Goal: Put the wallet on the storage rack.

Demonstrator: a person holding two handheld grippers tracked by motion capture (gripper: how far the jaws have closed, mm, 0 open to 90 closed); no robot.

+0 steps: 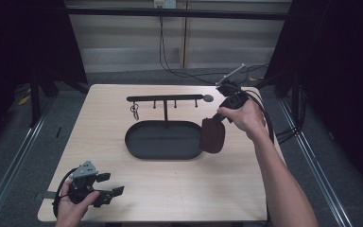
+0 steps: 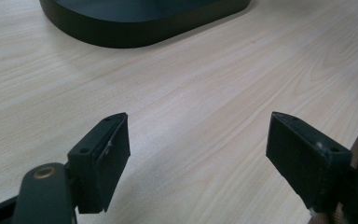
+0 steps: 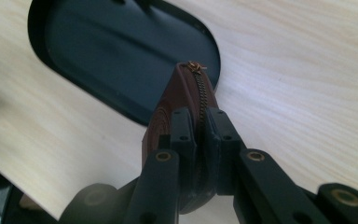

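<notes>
A pale wooden table point(image 1: 170, 189) carries a black oval tray point(image 1: 163, 139) with a hook rack point(image 1: 165, 98) rising from it.

R gripper point(image 1: 216, 117) clamps brown zip pouch point(image 1: 212, 135), hanging over right end of black oval tray point(image 1: 163, 140). Hook rack point(image 1: 165, 99) behind tray, w/ keyring point(image 1: 134, 111). L gripper point(image 1: 105, 187) jaws apart, near table point(image 1: 170, 189) front-left corner.

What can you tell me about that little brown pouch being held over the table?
The brown pouch looks like dark reddish-brown leather, flat with rounded edges, with a brass-coloured zipper running along its edge, zipped shut. The right gripper pinches it between both jaws, across the zipper. In the high view it hangs at the right end of the black oval tray.
</notes>
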